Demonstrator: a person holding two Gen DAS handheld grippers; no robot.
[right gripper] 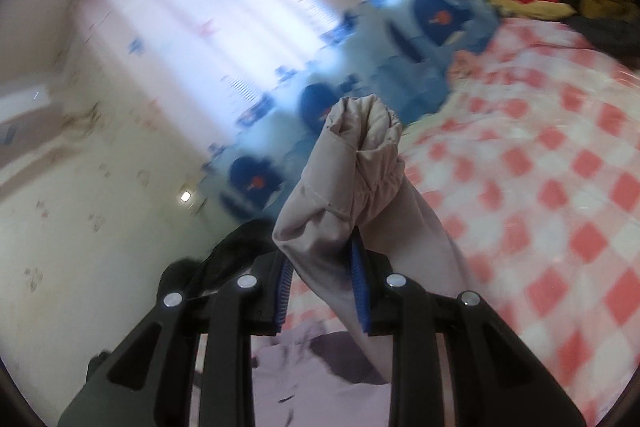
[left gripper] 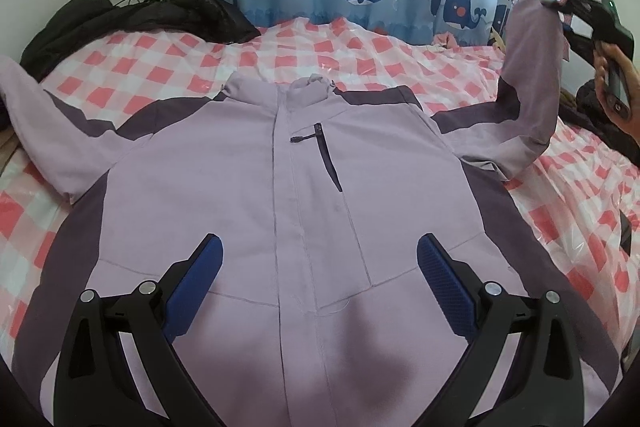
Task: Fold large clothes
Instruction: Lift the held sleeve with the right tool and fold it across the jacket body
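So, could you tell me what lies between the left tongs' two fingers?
Only the jacket's lilac front below them, with its centre zip seam; the left tongs stand open and empty, in the left wrist view.

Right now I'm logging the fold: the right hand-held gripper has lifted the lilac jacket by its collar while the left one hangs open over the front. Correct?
Not quite. The right hand-held gripper is clamped on a sleeve cuff, not the collar, which lies flat on the bed in the left wrist view. The left hand-held gripper does hang open over the jacket front.
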